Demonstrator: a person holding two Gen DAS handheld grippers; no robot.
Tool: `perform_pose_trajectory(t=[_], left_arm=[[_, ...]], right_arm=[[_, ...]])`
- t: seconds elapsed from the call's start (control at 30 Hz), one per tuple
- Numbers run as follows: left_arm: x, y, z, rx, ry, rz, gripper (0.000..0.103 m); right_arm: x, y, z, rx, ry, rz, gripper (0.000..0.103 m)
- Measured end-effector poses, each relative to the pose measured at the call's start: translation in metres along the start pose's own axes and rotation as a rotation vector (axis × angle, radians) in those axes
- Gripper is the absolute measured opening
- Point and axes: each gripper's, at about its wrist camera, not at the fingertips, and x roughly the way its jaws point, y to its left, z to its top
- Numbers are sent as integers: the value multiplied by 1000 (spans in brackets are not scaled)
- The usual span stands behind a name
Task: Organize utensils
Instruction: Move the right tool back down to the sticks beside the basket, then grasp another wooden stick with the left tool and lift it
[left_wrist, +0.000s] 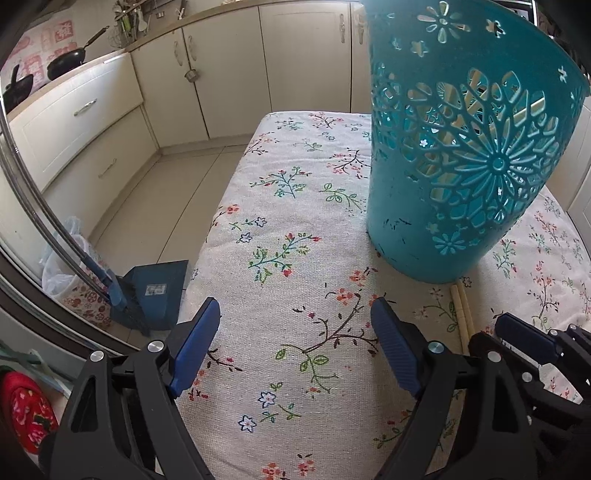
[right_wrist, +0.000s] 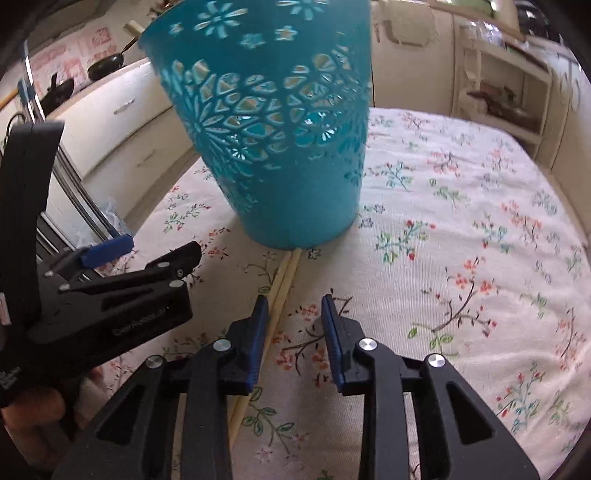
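A teal perforated plastic basket (left_wrist: 469, 147) stands upright on the floral tablecloth (left_wrist: 295, 221); pale sticks show through its holes. It also fills the upper middle of the right wrist view (right_wrist: 280, 140). A pair of pale wooden chopsticks (right_wrist: 282, 280) lies on the cloth, one end touching the basket's base, running back under my right gripper's left finger; its tip shows in the left wrist view (left_wrist: 461, 310). My right gripper (right_wrist: 293, 306) is open and empty, just right of the chopsticks. My left gripper (left_wrist: 295, 310) is wide open and empty over bare cloth, left of the basket.
Cream kitchen cabinets (left_wrist: 236, 74) line the back, with black pans (left_wrist: 66, 61) on the counter. A blue dustpan (left_wrist: 155, 291) and a metal pole (left_wrist: 44, 206) stand on the floor left of the table. Open shelves (right_wrist: 506, 92) stand at the right.
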Motion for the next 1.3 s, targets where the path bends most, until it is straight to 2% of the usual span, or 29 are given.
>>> perform_pose_trajectory(t=[0.03,0.1,0.17,0.23,0.33,0.43,0.5,0.57,0.63,0.73,0.83,0.9,0.93,0.97,1.1,1.3], left_arm=[[0,0,0,4,0,1,80],[-1,-1,0,10,-2,1,80],[-1,-1,0,10,-3,-2,80],[-2,-1,1,8,-5,-5,80],[-9,-5,0,30,-35,-18,80],[-19,-20,0,67,-37,-103,80],[-24,-35,-1,114,-34,-123,80],[-24,-55,-1,169,-15,-127,80],[-20,-69,0,200,12,-100,77],[-11,-81,1,209,63,-91,68],[-11,-88,0,229,60,-94,50],[-13,-97,-1,265,59,-109,23],[-13,-99,0,272,64,-102,12],[-13,-101,1,278,74,-115,7],[-15,-95,4,269,104,-163,5],[-52,-48,16,159,110,-294,5]], right_arm=[[0,0,-1,-14,2,-10,25],[-2,5,-3,-65,11,-20,24],[-3,9,-5,-128,23,-45,18],[-7,6,-6,-151,37,-38,13],[-12,-9,-6,-129,56,-37,12],[-18,-24,-10,-66,49,-23,10],[-18,-29,-12,-27,43,-9,9],[-17,-30,-11,-8,40,-1,9],[-17,-32,-11,-2,41,5,9],[-18,-36,-10,16,43,20,9],[-16,-42,-8,10,44,23,9],[-16,-40,-9,-8,43,9,9],[-14,-42,-8,-5,44,14,8],[-13,-46,-5,-3,44,18,8],[-12,-45,-6,-10,41,17,8],[-12,-49,-7,16,43,37,8]])
